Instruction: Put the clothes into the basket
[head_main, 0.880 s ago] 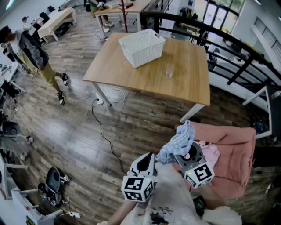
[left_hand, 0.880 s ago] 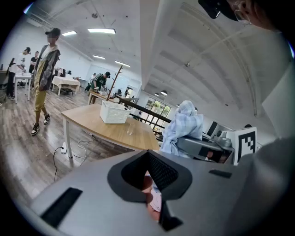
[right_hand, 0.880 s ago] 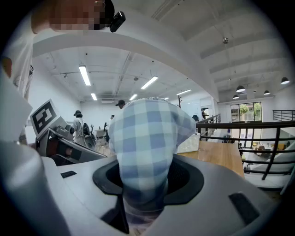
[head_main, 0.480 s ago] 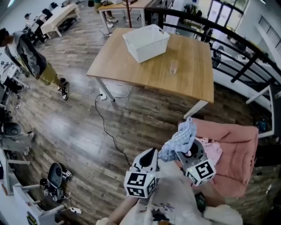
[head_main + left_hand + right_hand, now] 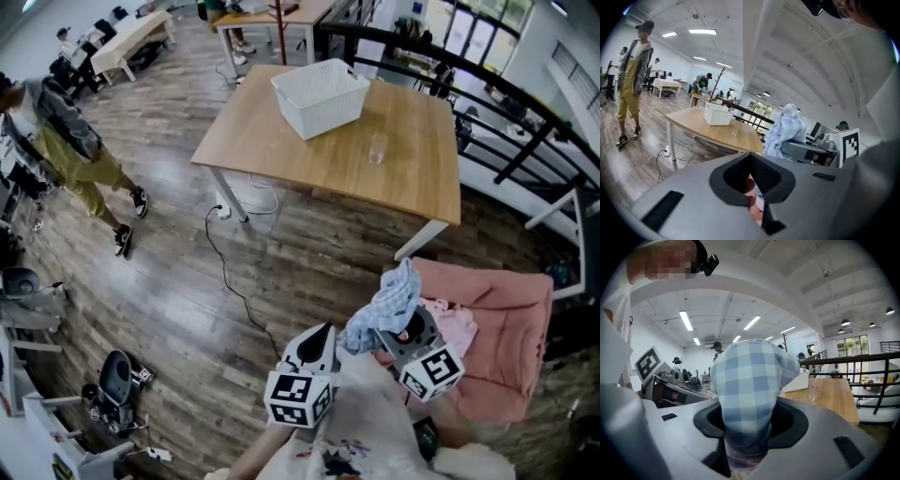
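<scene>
Our right claw [image 5: 382,334] is clenched on a blue-and-white checked shirt [image 5: 388,302]. The cloth is bunched between its jaws and spills out above them. The garment hangs in the air by the near edge of the pink cushioned seat [image 5: 502,328], well apart from where it has to go. Our left claw [image 5: 322,339] sits just beside it, its jaws drawn almost together with only a thin slit between them, grasping nothing that we can make out. The white basket [image 5: 328,111] stands toward the far side of the wooden counter [image 5: 281,150], with a stretch of floor between us and it.

We judge the step in hand to be the carry. The shirt is soft and loosely bunched, so we should hold the right claw firm all the way. A slack grip could let it slide out over the floor. A loose fold droops toward the left claw, so we want the shirt lifted high enough to clear the counter's near edge rather than drag on it.

A drinking glass [image 5: 377,148] stands on the counter near the basket, on its right and a little closer to us. We had best bring the shirt in from above so the trailing cloth does not sweep the glass over. A black cable [image 5: 230,281] crosses the floor on our way and wants stepping over. We should let go only once the shirt hangs over the basket's open top. Pink clothing [image 5: 452,323] lies on the seat, and the free left claw could take it next.
</scene>
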Motion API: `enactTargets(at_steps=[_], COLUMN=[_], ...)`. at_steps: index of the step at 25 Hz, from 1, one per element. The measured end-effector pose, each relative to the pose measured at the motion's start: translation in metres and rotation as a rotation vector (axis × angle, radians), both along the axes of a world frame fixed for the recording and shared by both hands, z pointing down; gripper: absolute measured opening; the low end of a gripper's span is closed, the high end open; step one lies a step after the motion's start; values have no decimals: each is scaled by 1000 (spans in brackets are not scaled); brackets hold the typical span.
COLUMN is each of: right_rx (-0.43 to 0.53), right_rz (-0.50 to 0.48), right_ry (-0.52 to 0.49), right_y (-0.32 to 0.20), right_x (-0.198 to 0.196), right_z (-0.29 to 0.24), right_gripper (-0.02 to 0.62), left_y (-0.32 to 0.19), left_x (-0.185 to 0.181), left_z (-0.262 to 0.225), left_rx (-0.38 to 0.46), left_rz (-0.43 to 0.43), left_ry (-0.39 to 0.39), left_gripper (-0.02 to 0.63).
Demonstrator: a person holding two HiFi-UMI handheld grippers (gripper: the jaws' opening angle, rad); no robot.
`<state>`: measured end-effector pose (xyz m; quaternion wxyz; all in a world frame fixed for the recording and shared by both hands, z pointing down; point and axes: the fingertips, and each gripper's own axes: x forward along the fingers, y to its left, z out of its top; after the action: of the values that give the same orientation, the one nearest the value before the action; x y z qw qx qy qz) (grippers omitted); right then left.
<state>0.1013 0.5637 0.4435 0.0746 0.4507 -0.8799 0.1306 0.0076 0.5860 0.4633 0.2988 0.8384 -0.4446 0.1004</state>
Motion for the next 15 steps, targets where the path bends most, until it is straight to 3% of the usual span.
enactTargets(at_steps=[9,15], right_rx=[-18,-18], right_rz=[25,20], right_ry=[6,5], right_y=[-3,-40], right_x=[-1,7], right_z=[0,-1], right_gripper=[212,212], left_y=[1,-34], left_x=[-11,-2], left_z=[8,8], left_rx=[-39,-47], left_rz=[0,-6], left_ry=[7,5], left_gripper=[-3,-3])
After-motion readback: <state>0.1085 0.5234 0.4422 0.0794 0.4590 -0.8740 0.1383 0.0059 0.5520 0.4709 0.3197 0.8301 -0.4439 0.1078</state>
